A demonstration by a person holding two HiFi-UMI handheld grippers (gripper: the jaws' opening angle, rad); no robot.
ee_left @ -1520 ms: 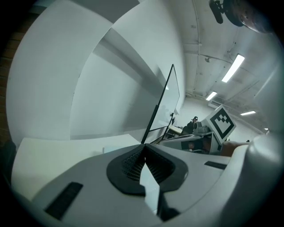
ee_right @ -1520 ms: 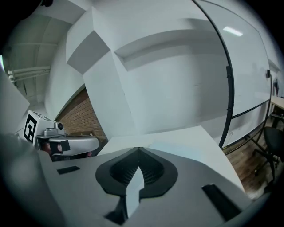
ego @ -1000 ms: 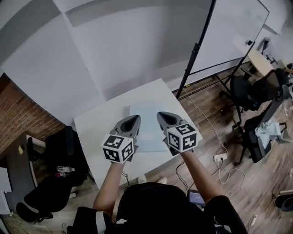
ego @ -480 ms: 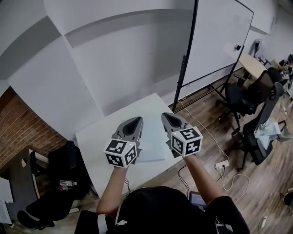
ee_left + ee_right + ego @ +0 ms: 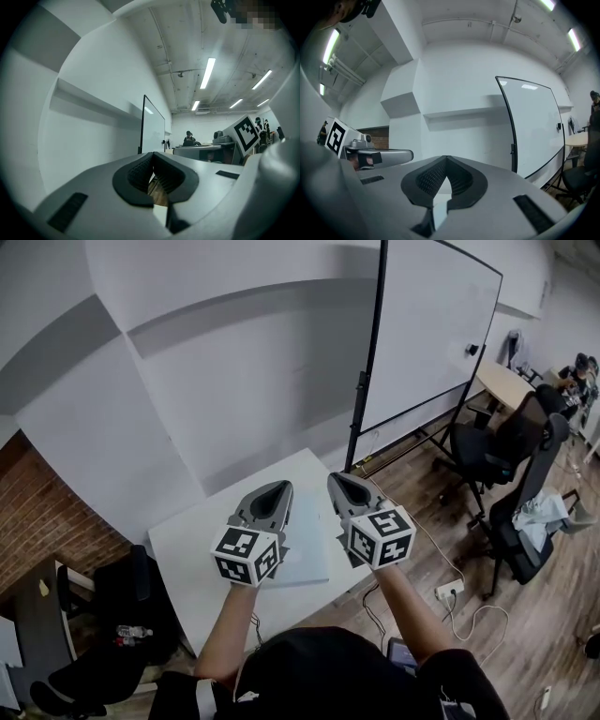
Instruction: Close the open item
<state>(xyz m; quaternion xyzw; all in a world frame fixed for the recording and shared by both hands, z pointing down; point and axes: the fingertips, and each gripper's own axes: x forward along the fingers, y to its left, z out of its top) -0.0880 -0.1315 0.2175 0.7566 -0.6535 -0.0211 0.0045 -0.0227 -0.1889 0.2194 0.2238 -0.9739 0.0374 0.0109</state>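
A flat, pale grey slab, seemingly a laptop (image 5: 307, 559) with its lid down, lies on the white table (image 5: 192, 554) in the head view. Both grippers are held up in the air above it, side by side and clear of it. My left gripper (image 5: 278, 487) is shut with nothing in it, and its jaw tips meet in the left gripper view (image 5: 152, 154). My right gripper (image 5: 335, 477) is also shut and empty, its tips closed together in the right gripper view (image 5: 446, 158). The grippers hide part of the slab.
A whiteboard (image 5: 427, 324) on a black stand rises behind the table at the right. Black office chairs (image 5: 497, 451) stand on the wooden floor to the right, another chair (image 5: 117, 592) at the lower left. A power strip (image 5: 448, 592) with cables lies on the floor.
The view has tilted upward, so the table and slab sit lower and smaller in the picture. Both grippers stay shut and side by side, held a little higher over the table.
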